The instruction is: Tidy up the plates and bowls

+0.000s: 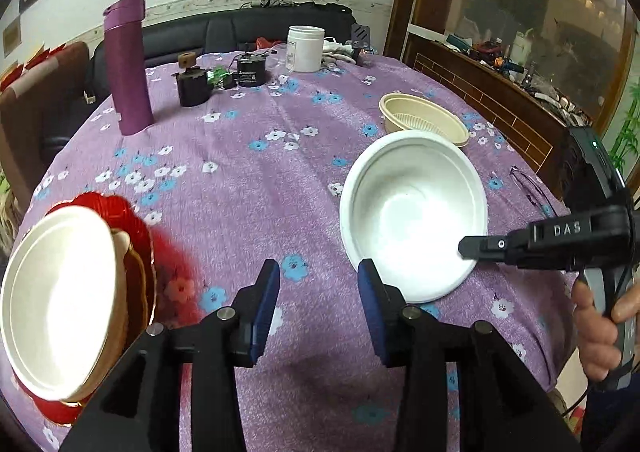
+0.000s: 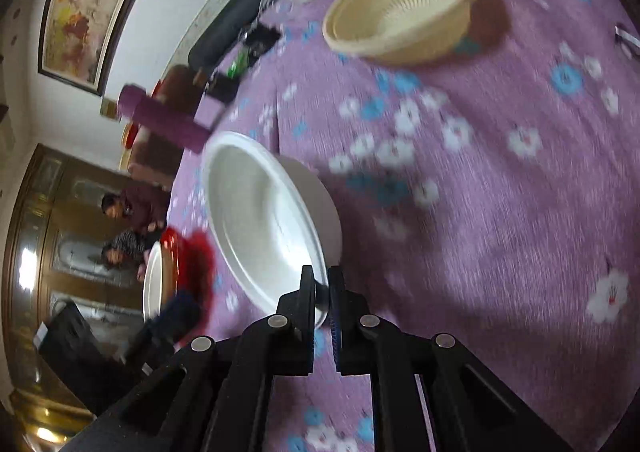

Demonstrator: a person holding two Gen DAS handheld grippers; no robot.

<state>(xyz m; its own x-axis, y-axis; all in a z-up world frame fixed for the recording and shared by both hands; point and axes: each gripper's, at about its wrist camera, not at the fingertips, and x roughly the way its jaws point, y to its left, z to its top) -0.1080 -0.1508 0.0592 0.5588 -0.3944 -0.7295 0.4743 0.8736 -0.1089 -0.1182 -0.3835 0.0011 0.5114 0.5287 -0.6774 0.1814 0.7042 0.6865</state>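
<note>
Purple flowered tablecloth [image 1: 248, 179] covers a round table, dark sofa and a framed painting behind. Left gripper [image 1: 319, 286] hovers over bare cloth, blue-padded fingers [image 1: 267, 300] wide apart, holding nothing. Right gripper [image 2: 321, 292] has its fingers pinched onto the near rim of a white bowl [image 2: 264, 219]; bowl looks tipped toward that camera (right view is motion-blurred). In the left view the same bowl [image 1: 412, 219] sits at centre-right with the right gripper's black finger [image 1: 480, 246] reaching over its rim. A second white bowl [image 1: 60, 300] rests on a stack of red plates [image 1: 136, 223] at the table's left edge. Cream strainer basket [image 1: 424, 123] sits just behind the gripped bowl. Farther back: purple tumbler [image 1: 128, 67] upright, white jar [image 1: 305, 48], small black gadgets [image 1: 196, 85].
</note>
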